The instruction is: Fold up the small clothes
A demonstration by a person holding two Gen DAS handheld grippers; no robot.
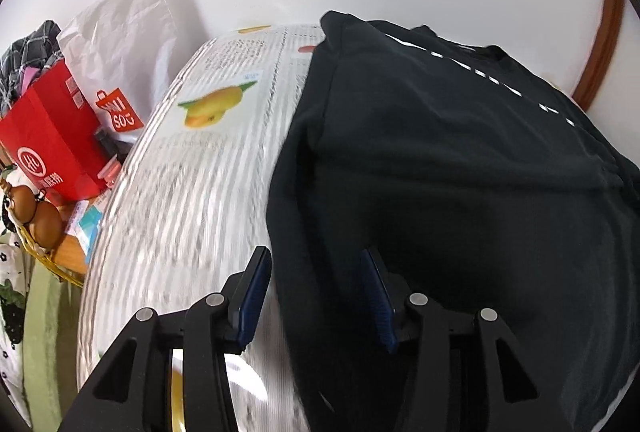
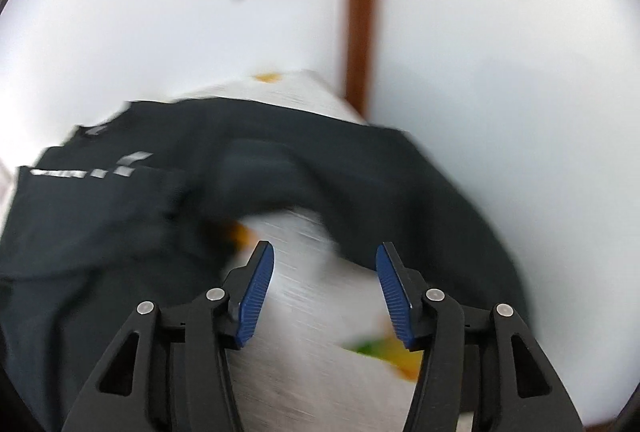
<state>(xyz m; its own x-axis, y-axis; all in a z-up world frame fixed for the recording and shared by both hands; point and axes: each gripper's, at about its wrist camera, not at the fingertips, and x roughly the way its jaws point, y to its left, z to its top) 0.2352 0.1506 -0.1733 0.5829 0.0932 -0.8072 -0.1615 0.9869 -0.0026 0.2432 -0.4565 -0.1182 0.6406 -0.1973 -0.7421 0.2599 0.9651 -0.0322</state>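
Black shirt [image 1: 460, 160] lies on the printed table cover [image 1: 192, 192], toward three o'clock; left gripper [image 1: 316, 292] and right gripper [image 2: 324, 288] gape empty. Released folds could slump open, since nothing pins them.

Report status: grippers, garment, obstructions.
Left gripper open, right gripper open, both empty. Black shirt lies partly folded on printed tablecloth. Nothing in the way.

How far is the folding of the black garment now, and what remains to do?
Done: the black T-shirt lies on the printed table cover with one layer turned over its body. In hand: nothing; the left gripper and right gripper are both open and empty. Left: its right side is rumpled, so more folds appear needed.
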